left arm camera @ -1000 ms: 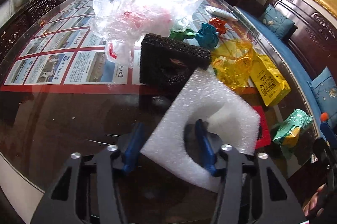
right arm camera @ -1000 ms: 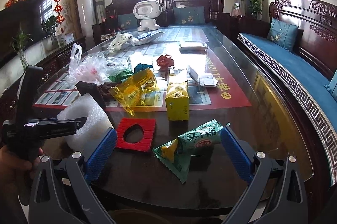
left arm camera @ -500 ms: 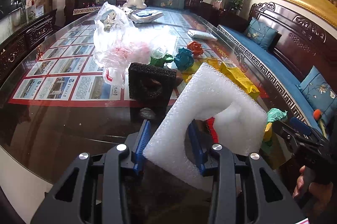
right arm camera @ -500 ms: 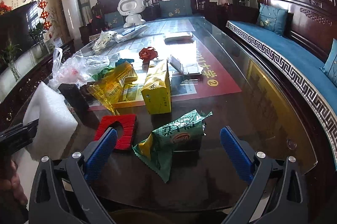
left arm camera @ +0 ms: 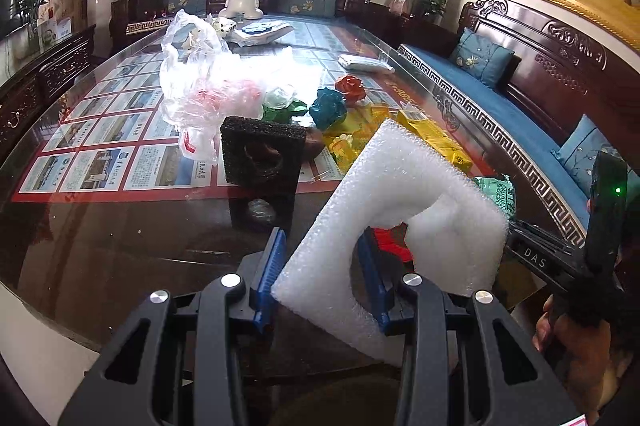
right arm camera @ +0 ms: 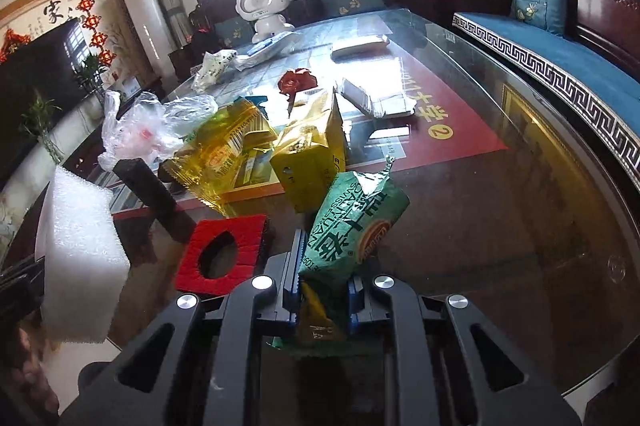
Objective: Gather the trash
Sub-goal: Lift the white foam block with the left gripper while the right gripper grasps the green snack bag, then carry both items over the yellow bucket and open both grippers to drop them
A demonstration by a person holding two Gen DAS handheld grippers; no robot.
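Both grippers grip trash: foam point(left arm camera: 404, 202), seemingly wrapper point(right arm camera: 352, 230).

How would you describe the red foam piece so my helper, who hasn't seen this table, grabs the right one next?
On the long glass-topped table, look at the near end, just left of the green wrapper held in the right gripper. The red foam piece lies flat there. Unlike the black foam block behind it, it is bright red with a teardrop hole.

three foam pieces point(right arm camera: 80, 258), two paper flowers point(left arm camera: 350, 87)
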